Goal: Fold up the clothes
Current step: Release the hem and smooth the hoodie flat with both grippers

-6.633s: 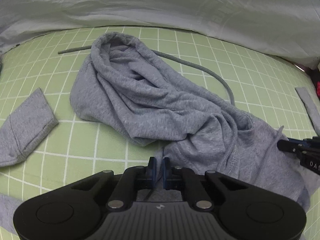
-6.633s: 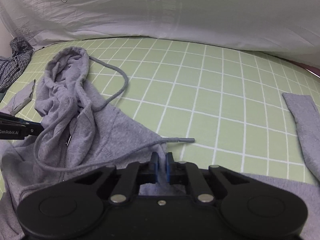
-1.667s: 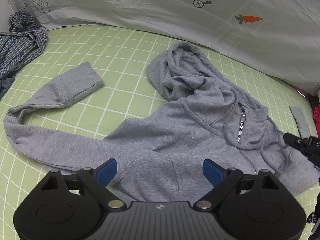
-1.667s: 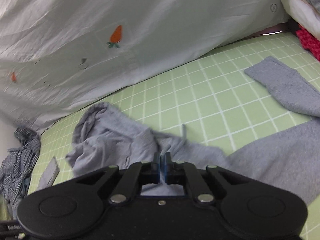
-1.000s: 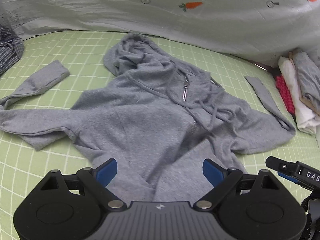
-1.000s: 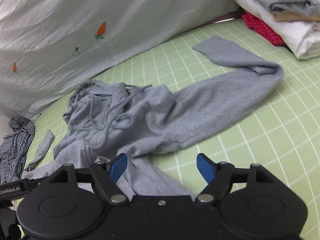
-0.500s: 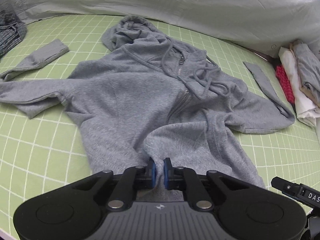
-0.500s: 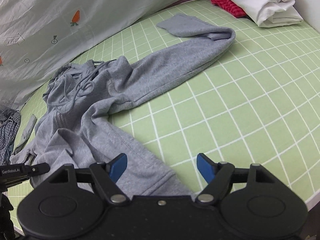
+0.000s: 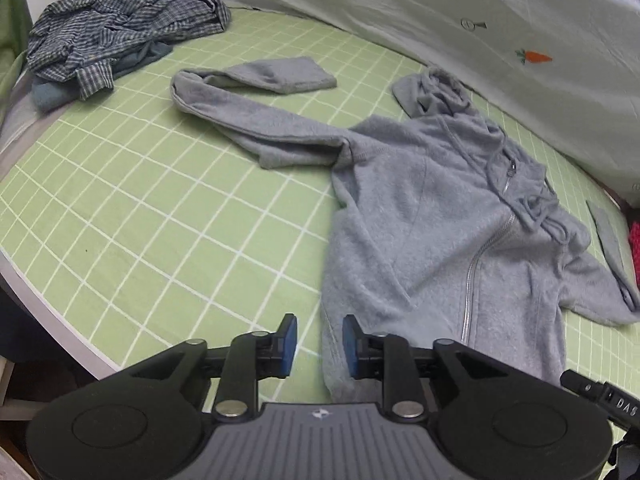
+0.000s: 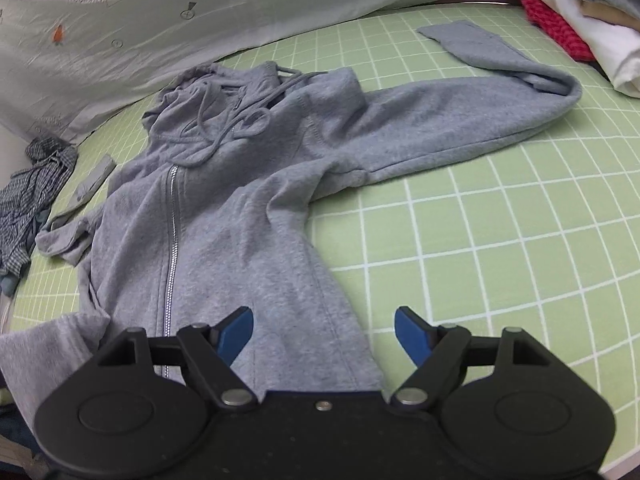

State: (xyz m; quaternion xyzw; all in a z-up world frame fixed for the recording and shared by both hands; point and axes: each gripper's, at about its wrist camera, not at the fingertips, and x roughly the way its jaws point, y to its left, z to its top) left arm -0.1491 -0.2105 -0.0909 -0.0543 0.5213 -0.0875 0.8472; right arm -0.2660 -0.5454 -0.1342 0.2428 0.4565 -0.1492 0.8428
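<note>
Left wrist view: the left gripper (image 9: 319, 344) points down at the near edge of a bed covered by a green grid-patterned sheet (image 9: 152, 208). Its blue pads stand partly apart, having just been opening; the lower left corner of the grey zip hoodie (image 9: 432, 224) lies in the gap, close to the right-hand pad, and neither pad presses on it. The hoodie lies front side up across the right half of the sheet, with the zipper (image 9: 480, 256) closed, the hood (image 9: 436, 92) bunched toward a pale quilt with carrot prints (image 9: 500, 28), and one sleeve (image 9: 256, 108) stretched to the left and doubled back at the cuff. A crumpled checked shirt (image 9: 120, 28) lies at the far left corner, well apart from the hoodie. Right wrist view: the right gripper (image 10: 324, 332) hovers over the hoodie's bottom hem with its blue pads spread wide; cloth lies under the gap and neither pad touches it. The hoodie (image 10: 248, 200) runs away from the camera, drawcords (image 10: 224, 124) looped on the chest. The other sleeve (image 10: 460, 116) extends to the right, folded back at the cuff, near a stack of folded laundry (image 10: 592, 20) at the far right corner.
</note>
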